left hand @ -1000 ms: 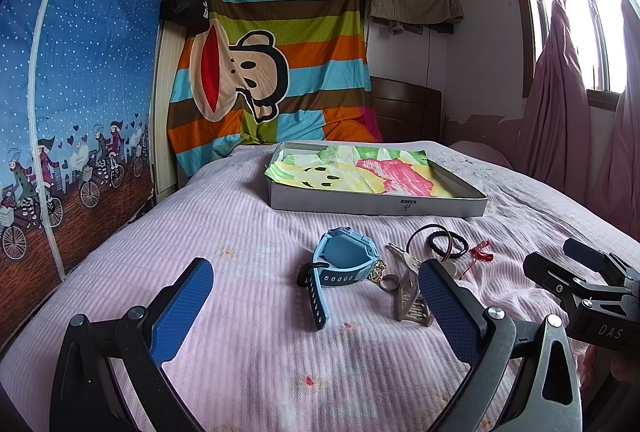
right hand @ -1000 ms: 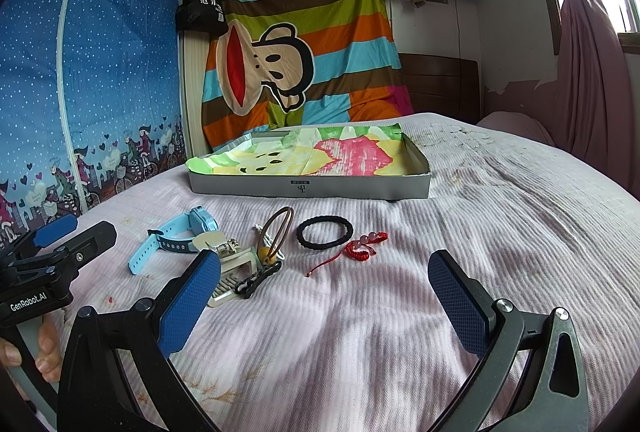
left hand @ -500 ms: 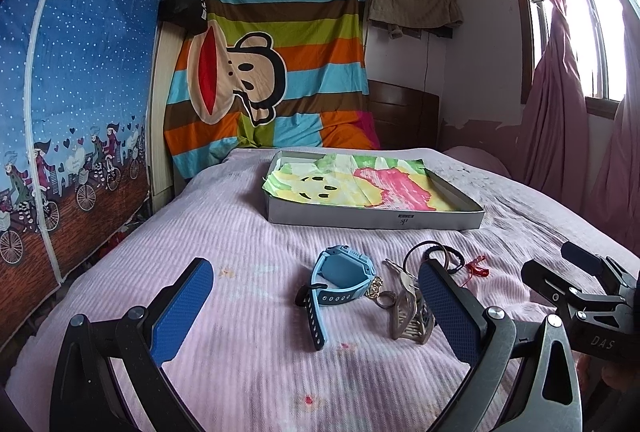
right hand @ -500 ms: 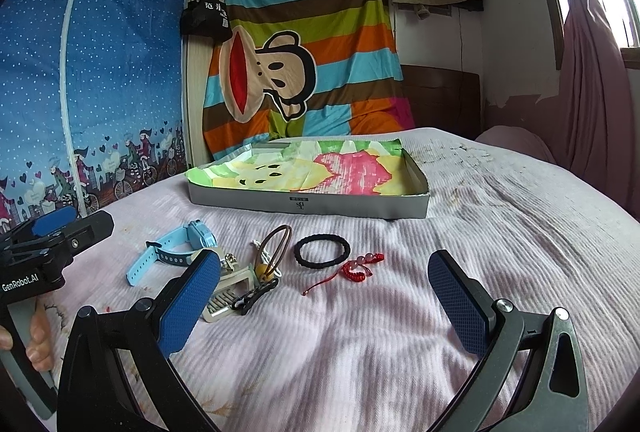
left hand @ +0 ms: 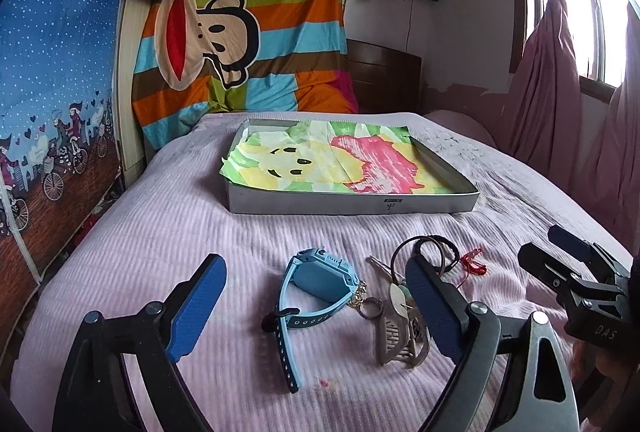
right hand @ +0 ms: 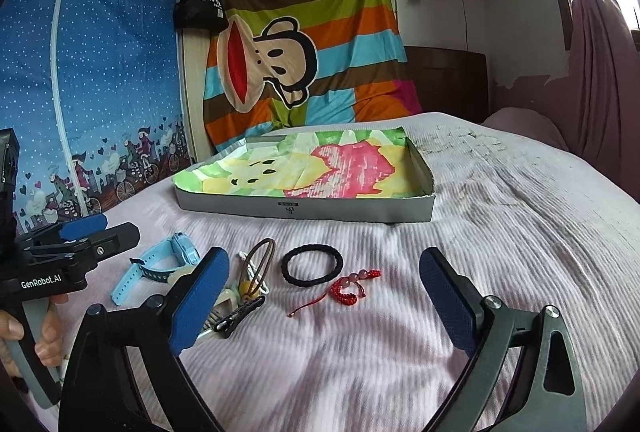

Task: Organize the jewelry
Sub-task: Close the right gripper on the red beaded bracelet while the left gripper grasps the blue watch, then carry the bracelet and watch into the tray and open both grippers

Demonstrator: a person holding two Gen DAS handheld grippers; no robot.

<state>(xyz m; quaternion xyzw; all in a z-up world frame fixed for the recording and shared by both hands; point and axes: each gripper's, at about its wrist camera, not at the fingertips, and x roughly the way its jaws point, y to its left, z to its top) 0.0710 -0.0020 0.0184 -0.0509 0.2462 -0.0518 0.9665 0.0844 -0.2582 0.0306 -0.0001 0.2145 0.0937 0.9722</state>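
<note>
Pink ribbed bedding [right hand: 500,232] fills the lower half of both of my views, with a shallow grey tray [left hand: 352,202] lined in bright paper sitting just above centre and the jewelry lying loose below it, nothing in the tray yet. Through the right wrist camera I see my right gripper [right hand: 324,306] spread wide and empty, a black hair band [right hand: 312,265] and a red bead bracelet [right hand: 348,286] between its fingers. My left gripper [left hand: 316,306] is also agape, framing a blue watch [left hand: 316,282] at lower centre, beside a key ring and comb [left hand: 396,332].
</note>
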